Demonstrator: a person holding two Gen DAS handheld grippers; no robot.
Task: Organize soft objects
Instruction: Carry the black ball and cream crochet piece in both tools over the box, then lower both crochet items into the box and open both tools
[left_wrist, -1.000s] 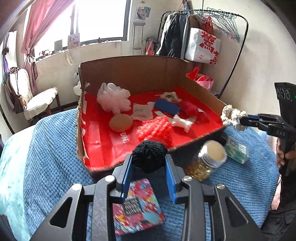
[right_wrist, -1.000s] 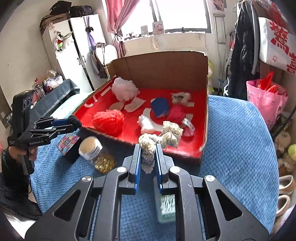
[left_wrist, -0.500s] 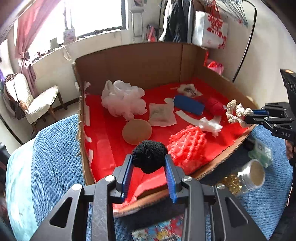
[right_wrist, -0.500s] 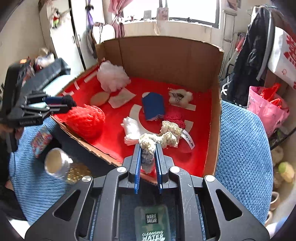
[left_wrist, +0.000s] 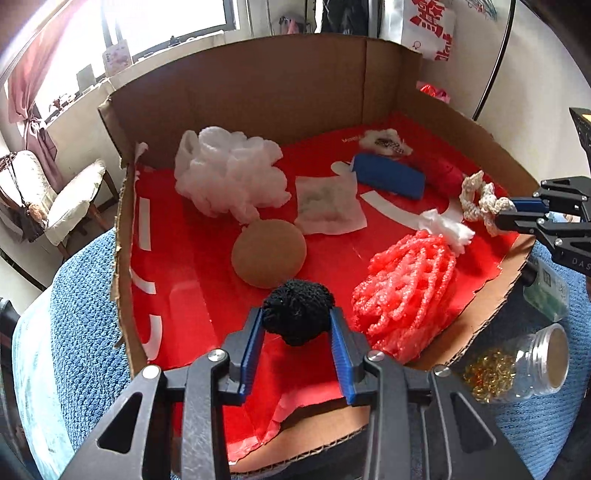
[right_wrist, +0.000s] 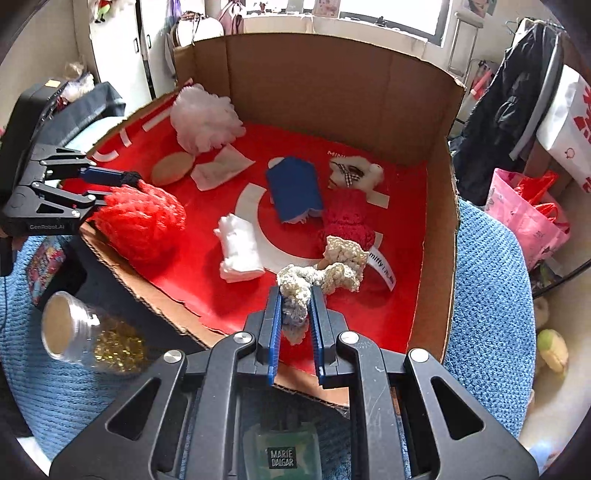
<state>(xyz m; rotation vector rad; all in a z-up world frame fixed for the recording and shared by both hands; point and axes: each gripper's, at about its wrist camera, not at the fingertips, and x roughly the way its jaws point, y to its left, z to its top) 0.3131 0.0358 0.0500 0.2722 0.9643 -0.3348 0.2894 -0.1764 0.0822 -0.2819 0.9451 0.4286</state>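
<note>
Blue knitted bedding (left_wrist: 85, 302) covers the surface, and on it sits a shallow cardboard box (left_wrist: 280, 85) lined in red, with a bright window and a clothes rack behind

Going left to right inside the box: a white fluffy puff (left_wrist: 229, 170), a round tan sponge (left_wrist: 269, 252), a flat white pad (left_wrist: 328, 208), a blue roll (left_wrist: 388, 176), a red net pouf (left_wrist: 406, 291) and a small white wad (left_wrist: 448, 227)

At the left, the left gripper (left_wrist: 297, 326) is clamped on a black fuzzy ball (left_wrist: 298, 310), held above the near left part of the red floor, just in front of the sponge. At the right, the right gripper (right_wrist: 295, 314) has its jaws pressed tight on a cream crocheted scrunchie (right_wrist: 317, 275), which hangs over the near right part of the box beside a red knitted piece (right_wrist: 347, 218)

Outside the box, near its front edge, lie a jar of gold beads (left_wrist: 517, 365) and a green bottle (right_wrist: 282, 452)

Judging by this, the step in hand is delivery: both soft items are over the box and not yet set down. The next move calls for lowering each onto a bare patch of red lining, then spreading the jaws to let go without snagging the yarn
</note>
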